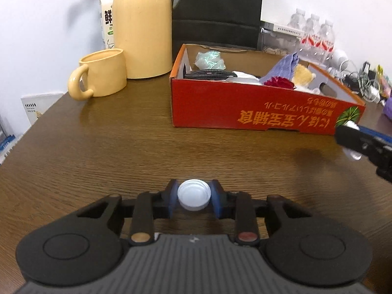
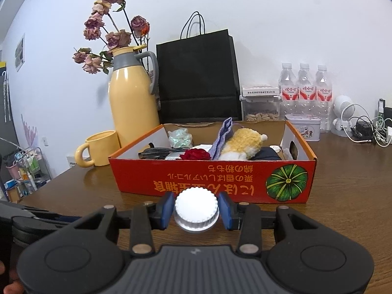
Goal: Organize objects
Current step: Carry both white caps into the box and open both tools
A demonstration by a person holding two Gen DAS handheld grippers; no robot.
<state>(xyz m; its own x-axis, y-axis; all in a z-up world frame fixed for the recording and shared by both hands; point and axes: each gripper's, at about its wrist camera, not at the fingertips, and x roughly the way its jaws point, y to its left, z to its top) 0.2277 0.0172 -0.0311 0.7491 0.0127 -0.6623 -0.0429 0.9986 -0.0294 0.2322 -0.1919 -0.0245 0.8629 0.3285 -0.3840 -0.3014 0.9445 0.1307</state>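
With a plush toy, cables and cloths already in the red cardboard box (image 2: pixel 210 181) on the brown wooden table (image 1: pixel 98 147), the left gripper (image 1: pixel 194 197) clamps a small white plastic cap (image 1: pixel 194 196) and the right gripper (image 2: pixel 196 210) a ribbed white jar lid (image 2: pixel 196 208), both caps not yet boxed.

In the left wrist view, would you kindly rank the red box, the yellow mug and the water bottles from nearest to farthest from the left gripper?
From the left gripper:
1. Red box, ahead, right of centre.
2. Yellow mug, ahead left, farther back.
3. Water bottles, far right, by the wall.
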